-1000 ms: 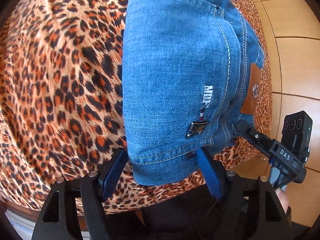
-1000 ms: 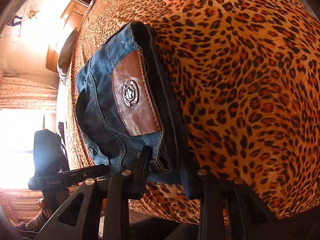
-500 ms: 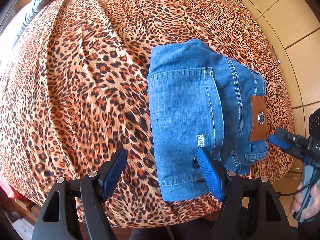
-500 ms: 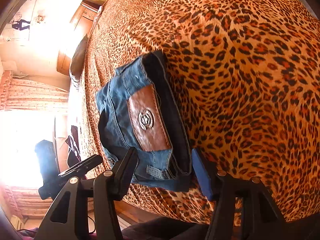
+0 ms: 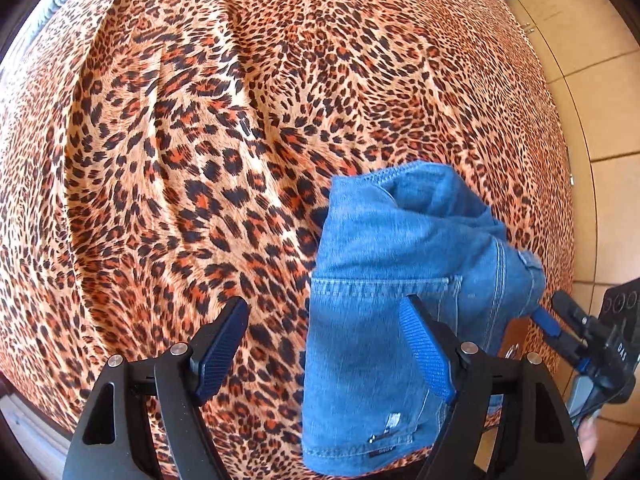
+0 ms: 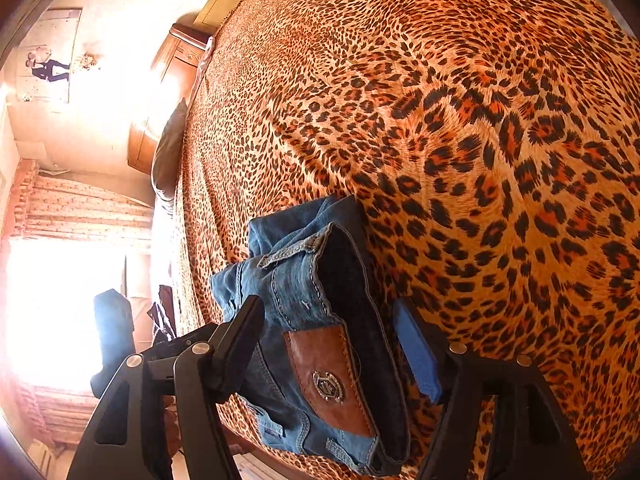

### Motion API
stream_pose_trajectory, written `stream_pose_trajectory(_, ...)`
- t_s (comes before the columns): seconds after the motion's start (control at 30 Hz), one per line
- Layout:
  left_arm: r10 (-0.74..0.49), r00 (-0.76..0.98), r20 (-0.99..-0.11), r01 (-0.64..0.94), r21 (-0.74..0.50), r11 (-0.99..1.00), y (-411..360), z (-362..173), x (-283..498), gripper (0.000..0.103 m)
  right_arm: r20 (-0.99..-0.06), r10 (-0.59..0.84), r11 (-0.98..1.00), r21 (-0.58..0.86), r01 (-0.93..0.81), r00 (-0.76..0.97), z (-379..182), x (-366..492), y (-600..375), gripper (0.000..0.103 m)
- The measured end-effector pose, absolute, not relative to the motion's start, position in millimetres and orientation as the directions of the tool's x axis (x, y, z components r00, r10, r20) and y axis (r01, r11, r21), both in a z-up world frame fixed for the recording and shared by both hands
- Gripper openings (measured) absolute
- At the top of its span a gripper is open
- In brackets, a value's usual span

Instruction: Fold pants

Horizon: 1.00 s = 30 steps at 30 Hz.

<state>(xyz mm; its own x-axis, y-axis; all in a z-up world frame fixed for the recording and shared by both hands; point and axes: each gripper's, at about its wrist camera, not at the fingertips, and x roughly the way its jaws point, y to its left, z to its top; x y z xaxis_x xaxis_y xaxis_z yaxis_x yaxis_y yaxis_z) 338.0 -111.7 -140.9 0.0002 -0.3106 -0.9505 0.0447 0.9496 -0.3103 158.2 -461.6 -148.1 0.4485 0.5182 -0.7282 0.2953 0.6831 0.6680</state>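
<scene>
Folded blue jeans point(image 5: 384, 320) lie near the edge of a bed under a leopard-print bedspread point(image 5: 180, 140), beside a tan tiled floor point(image 5: 600, 112). Both the left gripper point(image 5: 326, 344) and right gripper point(image 6: 332, 344) hover wide apart, holding nothing. A wooden cabinet point(image 6: 176, 64) and a framed picture point(image 6: 46, 64) stand against the far wall.

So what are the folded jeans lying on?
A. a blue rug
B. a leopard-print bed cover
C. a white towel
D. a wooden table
B: the jeans rest on an orange, black-spotted leopard-print cover that fills most of both views, with both grippers open and holding nothing.
</scene>
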Motion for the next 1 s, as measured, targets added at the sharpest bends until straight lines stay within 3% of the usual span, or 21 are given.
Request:
stream_pose_trajectory(0.27,-0.318,-0.057,-0.946,-0.02,-0.317,0.948,-120.5,-179.2,370.9,0.083,-0.712,0.56,0.638,0.697,0.327,0.425,-175.0,186.5,-454.2,0.068)
stream_pose_trajectory(0.3,-0.326,-0.06,-0.944,-0.034,-0.324,0.945,-119.2,-183.0,373.7,0.075,-0.712,0.564,0.645,0.696,0.315,0.418,-176.9,187.3,-450.6,0.061)
stream_pose_trajectory(0.33,-0.353,-0.055,-0.934,-0.052,-0.351,0.935,-117.8,-181.7,374.6,0.067,-0.719,0.557,0.664,0.686,0.296,0.416,-175.7,190.4,-446.1,0.039)
stream_pose_trajectory(0.37,-0.384,-0.047,-0.922,-0.058,-0.382,0.923,-118.3,-177.7,374.6,0.049,-0.716,0.564,0.674,0.687,0.27,0.412,-172.2,196.7,-440.0,0.028)
stream_pose_trajectory(0.5,-0.286,0.015,-0.958,0.006,-0.286,0.958,-135.9,-170.8,373.9,0.048,-0.728,0.501,0.761,0.628,0.162,0.468,-137.2,203.5,-427.8,0.021)
stream_pose_trajectory(0.63,-0.263,0.024,-0.964,-0.008,-0.263,0.965,-137.8,-171.0,370.5,0.058,-0.848,0.382,0.814,0.497,0.3,0.368,-178.7,209.2,-448.3,0.025)
stream_pose_trajectory(0.73,-0.278,0.042,-0.96,0.02,-0.278,0.96,-129.1,-158.7,361.5,0.059,-0.812,0.424,0.754,0.562,0.339,0.402,-183.6,196.7,-458.0,0.026)
stream_pose_trajectory(0.8,-0.287,0.049,-0.957,0.034,-0.286,0.958,-120.5,-148.5,350.5,0.074,-0.766,0.469,0.714,0.622,0.323,0.439,-173.2,185.6,-461.1,0.039)
stream_pose_trajectory(0.83,-0.308,0.048,-0.95,0.024,-0.307,0.951,-114.0,-146.8,343.0,0.077,-0.737,0.507,0.687,0.658,0.307,0.447,-169.2,179.3,-461.9,0.056)
stream_pose_trajectory(0.87,-0.336,0.042,-0.941,0.008,-0.336,0.942,-107.2,-146.5,334.3,0.079,-0.715,0.531,0.668,0.683,0.295,0.454,-165.8,172.0,-461.9,0.067)
stream_pose_trajectory(1.0,-0.424,-0.019,-0.906,-0.066,-0.422,0.904,-87.1,-158.0,299.7,0.079,-0.707,0.564,0.668,0.694,0.267,0.428,-164.9,143.0,-459.8,0.07)
